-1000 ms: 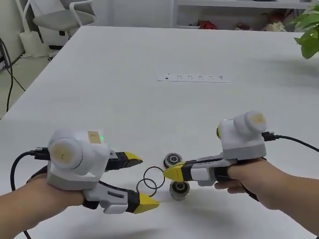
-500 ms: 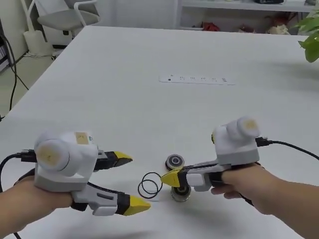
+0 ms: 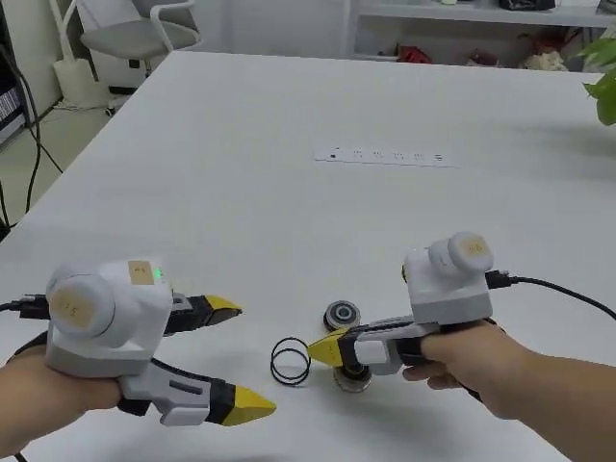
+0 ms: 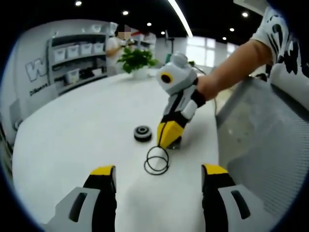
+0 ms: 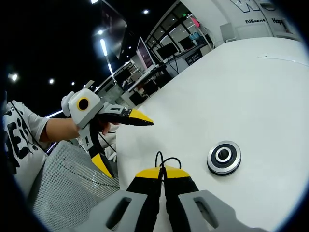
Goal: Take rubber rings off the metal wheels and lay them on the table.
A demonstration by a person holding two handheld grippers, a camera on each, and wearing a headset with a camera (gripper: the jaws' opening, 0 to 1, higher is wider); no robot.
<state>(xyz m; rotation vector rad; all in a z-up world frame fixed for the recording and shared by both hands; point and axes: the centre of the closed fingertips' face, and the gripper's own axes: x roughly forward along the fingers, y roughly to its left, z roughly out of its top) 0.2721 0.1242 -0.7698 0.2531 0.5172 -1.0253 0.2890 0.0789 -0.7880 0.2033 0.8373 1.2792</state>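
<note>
A large white table [image 3: 289, 173] reached far back, and a flat white power strip [image 3: 385, 156] lay on it. Beyond its far left corner stood a white office chair [image 3: 135, 29] on a pale floor [image 3: 38, 144]. White shelves [image 4: 77, 63] lined one wall, a green leafy plant [image 4: 136, 58] stood near them, and small round ceiling lights [image 4: 125, 13] shone above.

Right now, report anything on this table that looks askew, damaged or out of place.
Nothing stands out. Two thin black rubber rings lie flat and overlapping on the white table. One round metal wheel lies flat, apart from them. A second wheel sits at the right gripper, whose yellow tips are shut. Nothing looks broken.
</note>
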